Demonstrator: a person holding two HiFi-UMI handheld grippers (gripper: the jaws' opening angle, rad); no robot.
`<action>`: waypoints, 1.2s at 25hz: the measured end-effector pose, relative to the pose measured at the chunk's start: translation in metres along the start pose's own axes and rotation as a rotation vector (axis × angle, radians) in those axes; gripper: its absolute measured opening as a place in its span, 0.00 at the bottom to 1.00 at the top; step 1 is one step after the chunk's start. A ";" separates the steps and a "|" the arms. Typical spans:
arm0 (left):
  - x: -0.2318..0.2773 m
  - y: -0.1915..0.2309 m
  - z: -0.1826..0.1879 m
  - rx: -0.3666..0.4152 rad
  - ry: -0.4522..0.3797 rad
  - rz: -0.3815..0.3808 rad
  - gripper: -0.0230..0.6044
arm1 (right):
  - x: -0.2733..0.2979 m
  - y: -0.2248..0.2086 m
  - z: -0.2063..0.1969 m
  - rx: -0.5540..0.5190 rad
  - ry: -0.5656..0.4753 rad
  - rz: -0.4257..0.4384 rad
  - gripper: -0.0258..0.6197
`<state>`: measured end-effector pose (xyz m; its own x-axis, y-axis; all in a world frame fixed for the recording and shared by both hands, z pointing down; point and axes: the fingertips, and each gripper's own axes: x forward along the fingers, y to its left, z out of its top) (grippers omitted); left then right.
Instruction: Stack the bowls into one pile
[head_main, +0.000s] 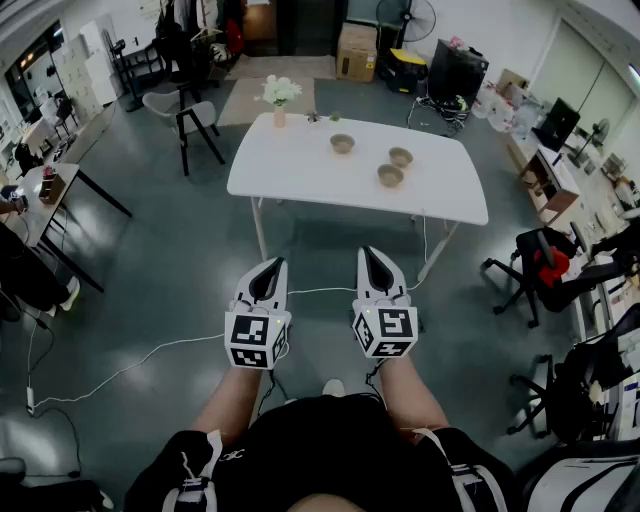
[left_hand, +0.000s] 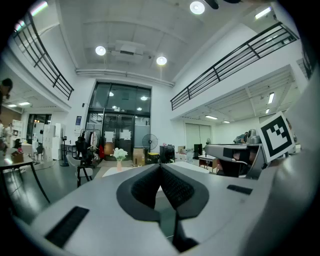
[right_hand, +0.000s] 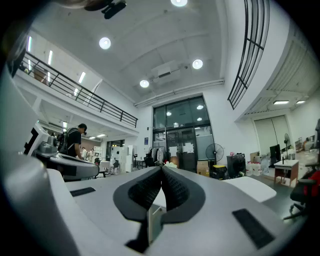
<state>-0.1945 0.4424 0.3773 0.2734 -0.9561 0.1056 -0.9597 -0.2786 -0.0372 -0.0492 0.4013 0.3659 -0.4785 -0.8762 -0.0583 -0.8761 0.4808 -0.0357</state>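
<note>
Grey floor (head_main: 150, 260), broad, crossed by a white cable (head_main: 130, 368). White rectangular table (head_main: 300, 175), mid-room, well ahead of both grippers; bears all the smaller items. Black office chair (head_main: 545, 272) with a red patch, off to the table's right; grey chair (head_main: 180, 112) on black legs, near the table's far-left corner. Left gripper (head_main: 269, 268), white with a marker cube, held out ahead of the person over bare floor; jaws pressed together at the tips, nothing between them. Right gripper (head_main: 372, 256), just beside it, same build; jaws likewise closed tip to tip and empty. Vase (head_main: 279, 115) of white flowers, upright at the table's far edge, left of centre. Three tan bowls, upright on the tabletop, all apart, none stacked: first bowl (head_main: 342, 143) toward the far middle; second bowl (head_main: 400, 157) to its right; third bowl (head_main: 390, 176) nearer the person, close beside the second without touching.
</note>
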 end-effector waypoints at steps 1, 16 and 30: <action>0.003 -0.002 0.001 -0.003 -0.001 -0.001 0.06 | 0.001 -0.002 0.000 -0.001 0.002 0.002 0.06; 0.062 -0.019 0.008 0.006 -0.010 0.045 0.06 | 0.036 -0.055 -0.005 0.023 -0.015 0.040 0.06; 0.137 -0.068 -0.005 -0.012 -0.015 0.061 0.06 | 0.061 -0.131 -0.024 0.024 -0.018 0.098 0.06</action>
<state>-0.0922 0.3307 0.3997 0.2151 -0.9726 0.0884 -0.9753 -0.2185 -0.0316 0.0348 0.2836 0.3913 -0.5602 -0.8245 -0.0800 -0.8236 0.5647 -0.0529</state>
